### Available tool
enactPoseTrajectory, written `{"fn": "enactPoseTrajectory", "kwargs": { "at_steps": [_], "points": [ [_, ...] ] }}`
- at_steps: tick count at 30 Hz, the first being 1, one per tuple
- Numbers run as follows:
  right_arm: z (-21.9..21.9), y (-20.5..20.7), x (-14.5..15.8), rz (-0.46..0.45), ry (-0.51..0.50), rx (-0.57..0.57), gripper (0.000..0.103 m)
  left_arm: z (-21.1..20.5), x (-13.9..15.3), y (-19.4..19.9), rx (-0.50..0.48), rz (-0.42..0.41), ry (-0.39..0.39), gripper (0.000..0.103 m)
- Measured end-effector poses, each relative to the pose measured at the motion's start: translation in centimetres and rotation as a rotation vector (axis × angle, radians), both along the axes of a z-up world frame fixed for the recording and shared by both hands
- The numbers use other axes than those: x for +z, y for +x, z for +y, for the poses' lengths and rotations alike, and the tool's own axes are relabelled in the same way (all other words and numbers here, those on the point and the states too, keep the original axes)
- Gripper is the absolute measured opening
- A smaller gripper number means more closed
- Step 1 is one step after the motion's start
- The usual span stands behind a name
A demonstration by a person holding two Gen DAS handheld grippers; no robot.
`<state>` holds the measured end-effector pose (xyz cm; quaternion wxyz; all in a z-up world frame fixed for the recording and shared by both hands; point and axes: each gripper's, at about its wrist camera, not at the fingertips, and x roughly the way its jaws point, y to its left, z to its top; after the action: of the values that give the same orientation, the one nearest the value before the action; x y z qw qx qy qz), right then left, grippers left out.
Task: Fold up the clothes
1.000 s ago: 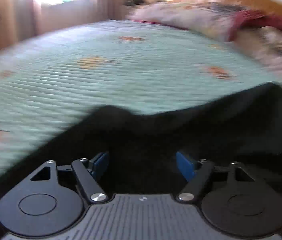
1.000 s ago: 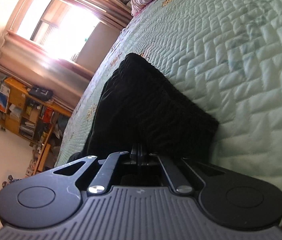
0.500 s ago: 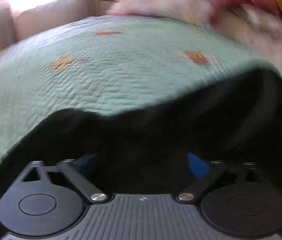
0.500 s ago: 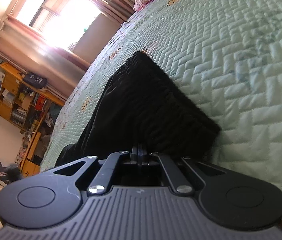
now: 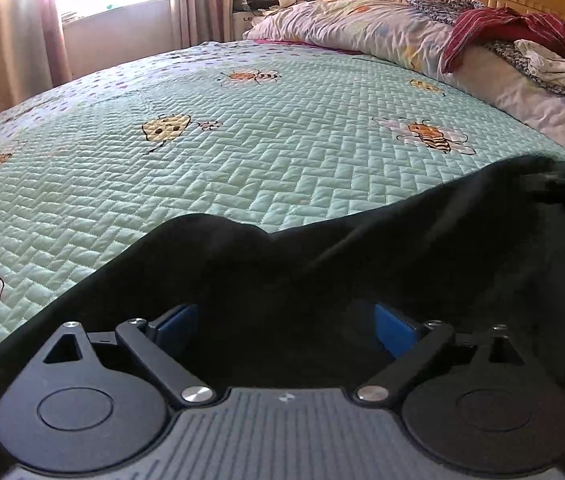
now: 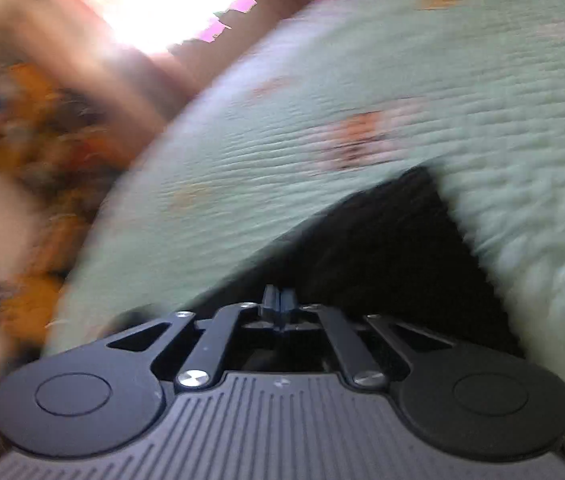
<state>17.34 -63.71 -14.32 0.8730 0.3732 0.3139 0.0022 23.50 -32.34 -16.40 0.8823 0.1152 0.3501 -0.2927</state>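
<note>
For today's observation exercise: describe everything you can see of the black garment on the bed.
The black garment is soft, matte, plain dark cloth, lying rumpled on the green quilt. Its edge humps up ahead of the left tongs, which straddle it open. The right tongs are shut on its near edge.

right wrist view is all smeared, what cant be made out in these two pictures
- Right wrist view: motion blur smears the green quilted bedspread and the room behind.
- Right gripper: fingers together; cloth between them not discernible.
- Left wrist view: the black garment hides the left gripper fingertips; its type is unreadable.
- Garment's right end: blurred, cut off by the frame edge.
</note>
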Motion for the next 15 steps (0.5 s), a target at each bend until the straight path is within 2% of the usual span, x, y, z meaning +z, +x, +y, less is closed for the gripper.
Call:
{"fn": "enactPoseTrajectory", "kwargs": {
  "at_steps": [2,4,5,7,9,10,11,13,14,15],
  "points": [
    [-1.5,-0.2,-1.1,-0.048,0.114,-0.070,0.000,0.3,-0.1,-0.1,-0.001,0.002,-0.001,0.096],
    [-1.0,-1.2,-0.3,-0.093,0.085,-0.106,0.000,0.4,-0.1,-0.2,0.000,0.001,0.000,0.096],
    [-0.9,-2.0,0.1,-0.132,0.091,-0.121,0.007,0.4,0.0,-0.2,0.006,0.003,0.002,0.097],
    [-0.7,-4.1,1.1,-0.205,0.146,-0.131,0.008,0.2,0.4,-0.5,0.032,0.005,0.013,0.097],
    [0.3,-6.5,2.5,-0.252,0.136,-0.086,0.008,-0.3,1.2,-1.4,0.057,-0.005,0.026,0.096],
    [0.9,-7.7,3.1,-0.264,0.118,-0.060,0.008,-0.6,1.7,-1.9,0.046,-0.003,0.004,0.096],
    [1.5,-8.8,3.4,-0.252,0.097,-0.046,0.008,-1.2,2.5,-2.7,0.009,0.005,-0.040,0.096],
    [2.6,-10.9,3.1,-0.228,0.076,-0.034,0.008,-2.8,3.2,-4.1,-0.088,0.019,-0.069,0.097],
    [3.1,-11.5,2.7,-0.199,0.064,-0.037,0.008,-3.7,3.0,-4.6,-0.133,0.031,-0.048,0.098],
    [3.2,-11.7,1.9,-0.125,0.024,-0.068,0.009,-4.0,2.2,-4.5,-0.128,0.055,-0.008,0.098]
  ]
}}
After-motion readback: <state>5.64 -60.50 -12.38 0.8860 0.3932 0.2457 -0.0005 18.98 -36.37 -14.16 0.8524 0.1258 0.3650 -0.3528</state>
